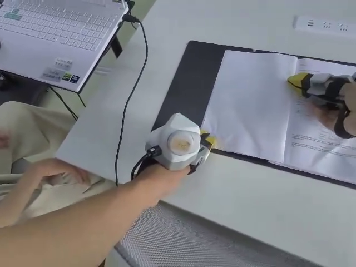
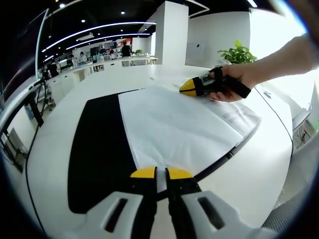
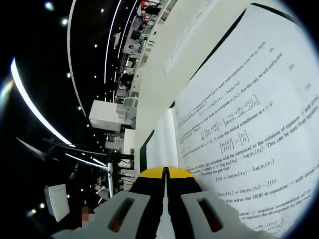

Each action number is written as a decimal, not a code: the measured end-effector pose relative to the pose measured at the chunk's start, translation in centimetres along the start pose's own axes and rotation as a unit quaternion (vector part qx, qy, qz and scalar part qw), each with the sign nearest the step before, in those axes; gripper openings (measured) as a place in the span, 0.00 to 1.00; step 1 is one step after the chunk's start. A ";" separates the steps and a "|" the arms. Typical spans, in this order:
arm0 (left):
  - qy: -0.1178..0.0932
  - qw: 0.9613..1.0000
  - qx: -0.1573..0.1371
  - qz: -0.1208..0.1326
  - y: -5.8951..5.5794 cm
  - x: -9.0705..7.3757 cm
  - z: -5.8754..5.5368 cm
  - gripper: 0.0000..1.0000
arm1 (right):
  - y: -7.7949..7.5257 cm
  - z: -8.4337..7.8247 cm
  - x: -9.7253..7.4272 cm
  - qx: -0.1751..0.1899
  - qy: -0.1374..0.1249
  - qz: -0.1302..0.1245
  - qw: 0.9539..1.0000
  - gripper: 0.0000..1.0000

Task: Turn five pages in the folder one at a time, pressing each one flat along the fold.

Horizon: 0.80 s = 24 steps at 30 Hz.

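A black folder (image 1: pixel 186 83) lies open on the white table. A blank turned page (image 1: pixel 250 103) rests on its left half and a printed page (image 1: pixel 320 147) on its right half. My left gripper (image 1: pixel 207 142) is shut, its yellow tips (image 2: pixel 160 173) at the near edge of the blank page (image 2: pixel 174 124), by the folder's black cover (image 2: pixel 97 149). My right gripper (image 1: pixel 297 81) is shut too, its tips (image 3: pixel 165 172) down on the fold between the blank sheet and the printed page (image 3: pixel 249 114). The left gripper view also catches the right gripper (image 2: pixel 192 85) in a hand.
An open white laptop (image 1: pixel 55 33) stands at the far left, with a black cable (image 1: pixel 130 94) trailing off the table's near edge. A white power strip (image 1: pixel 325 25) lies at the far right. Below the table edge are a grey mesh seat (image 1: pixel 183 239) and the person's lap.
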<state>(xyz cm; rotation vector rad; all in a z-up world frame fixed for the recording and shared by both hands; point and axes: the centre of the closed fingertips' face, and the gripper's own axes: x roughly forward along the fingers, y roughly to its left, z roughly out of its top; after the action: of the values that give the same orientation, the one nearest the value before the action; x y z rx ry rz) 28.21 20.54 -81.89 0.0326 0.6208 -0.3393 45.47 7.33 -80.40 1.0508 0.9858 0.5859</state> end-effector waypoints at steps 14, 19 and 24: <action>0.001 1.000 0.011 -0.002 -0.2 -0.3 0.1 0.05 | -1.1 -8.1 -4.6 -0.009 0.067 0.010 0.998 0.00; 0.002 1.000 0.016 -0.003 -0.3 -0.4 0.2 0.05 | -1.6 -10.5 -6.0 -0.006 0.076 0.007 0.997 0.00; 0.003 1.000 0.022 -0.003 -0.2 -0.3 0.1 0.05 | -1.8 -12.3 -7.2 -0.003 0.079 0.006 0.997 0.00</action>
<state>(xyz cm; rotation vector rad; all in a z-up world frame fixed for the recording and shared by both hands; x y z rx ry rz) 28.00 20.38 -81.61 0.0743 0.6200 -0.3590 31.18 6.31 -81.20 1.0163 1.1159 0.6890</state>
